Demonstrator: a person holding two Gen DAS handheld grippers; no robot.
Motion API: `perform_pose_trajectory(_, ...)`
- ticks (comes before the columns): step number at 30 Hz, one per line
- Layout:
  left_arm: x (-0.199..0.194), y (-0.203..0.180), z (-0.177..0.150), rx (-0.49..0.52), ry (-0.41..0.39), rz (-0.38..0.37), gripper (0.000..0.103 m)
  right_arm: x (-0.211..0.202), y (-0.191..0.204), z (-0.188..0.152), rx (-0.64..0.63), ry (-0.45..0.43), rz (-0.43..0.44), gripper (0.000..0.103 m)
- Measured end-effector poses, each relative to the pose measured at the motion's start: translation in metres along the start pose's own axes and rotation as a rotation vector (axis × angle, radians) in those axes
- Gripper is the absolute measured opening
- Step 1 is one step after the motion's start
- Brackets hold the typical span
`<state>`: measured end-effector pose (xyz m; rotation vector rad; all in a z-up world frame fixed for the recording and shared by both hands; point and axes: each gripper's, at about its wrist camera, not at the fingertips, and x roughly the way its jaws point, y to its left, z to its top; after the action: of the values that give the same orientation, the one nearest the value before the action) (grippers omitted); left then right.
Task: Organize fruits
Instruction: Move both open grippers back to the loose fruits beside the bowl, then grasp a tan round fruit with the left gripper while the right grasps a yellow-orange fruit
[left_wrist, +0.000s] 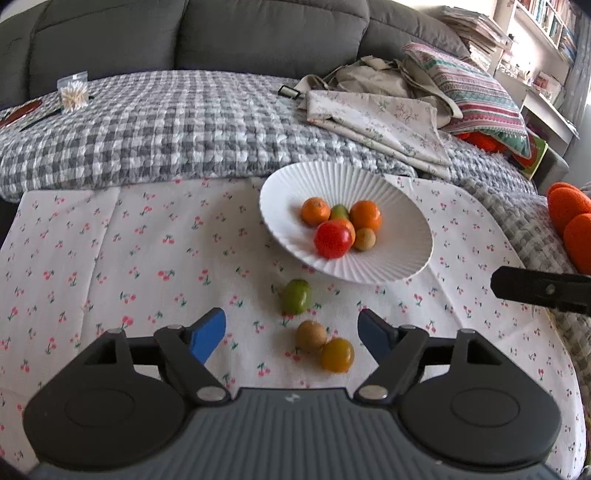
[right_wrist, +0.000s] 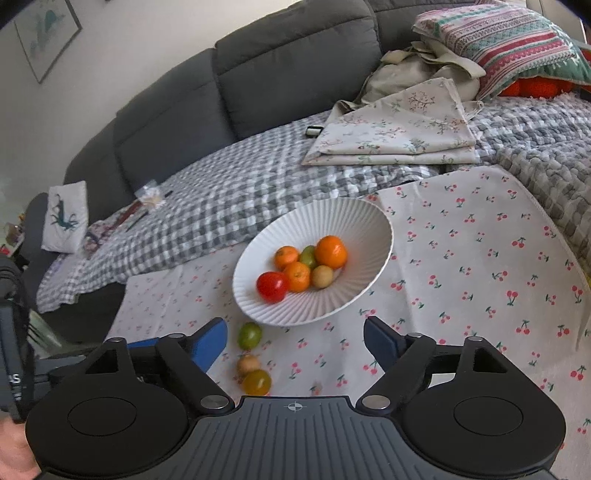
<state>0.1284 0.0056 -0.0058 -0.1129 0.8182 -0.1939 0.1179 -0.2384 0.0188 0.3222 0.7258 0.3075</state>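
Note:
A white ribbed bowl (left_wrist: 369, 184) (right_wrist: 351, 218) on the cherry-print cloth holds several fruits: oranges (left_wrist: 365, 215) (right_wrist: 331, 252), a red tomato (left_wrist: 332, 239) (right_wrist: 272, 286), a green fruit and a tan one. Three fruits lie loose on the cloth: a green one (left_wrist: 296, 296) (right_wrist: 249, 335), a brown one (left_wrist: 311, 335) (right_wrist: 248, 364) and a yellow-orange one (left_wrist: 337, 355) (right_wrist: 257, 381). My left gripper (left_wrist: 291, 336) is open and empty, its jaws on either side of the loose fruits. My right gripper (right_wrist: 293, 345) is open and empty in front of the bowl, the loose fruits by its left finger.
A grey checked blanket (left_wrist: 166, 122) covers the sofa seat behind the cloth. Folded floral fabric (left_wrist: 376, 122) and a striped pillow (left_wrist: 469, 88) lie at the back right. A jar of cotton swabs (left_wrist: 74, 92) stands at the back left. Orange knit objects (left_wrist: 569, 218) sit at the right edge.

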Motion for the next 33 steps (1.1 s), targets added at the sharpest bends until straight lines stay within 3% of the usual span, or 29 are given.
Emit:
perform_pose_trajectory(5, -0.002, -0.003, -0.015, 0.008, 0.033, -0.014, 0.079, 0.002, 0.001, -0.004, 0.002, 0.02, 0.006, 0.084)
perform_pose_trajectory(13, 0.014, -0.038, -0.046, 0.137, 0.125, -0.044, 0.075, 0.008, 0.005, -0.009, -0.02, 0.039, -0.01, 0.084)
perform_pose_trajectory(20, 0.033, -0.049, -0.062, 0.188, 0.185, -0.027, 0.045, 0.013, 0.004, -0.011, -0.031, 0.051, -0.024, 0.084)
perform_pose_trajectory(22, 0.034, -0.049, -0.064, 0.194, 0.175, -0.016, 0.043, 0.014, 0.004, -0.011, -0.032, 0.054, -0.025, 0.084)
perform_pose_trajectory(26, 0.035, -0.049, -0.063, 0.201, 0.16, 0.001, 0.026, 0.014, 0.004, -0.011, -0.031, 0.055, -0.027, 0.084)
perform_pose_trajectory(33, 0.032, -0.044, -0.058, 0.172, 0.157, 0.002, 0.026, 0.017, 0.003, -0.012, -0.035, 0.059, -0.03, 0.084)
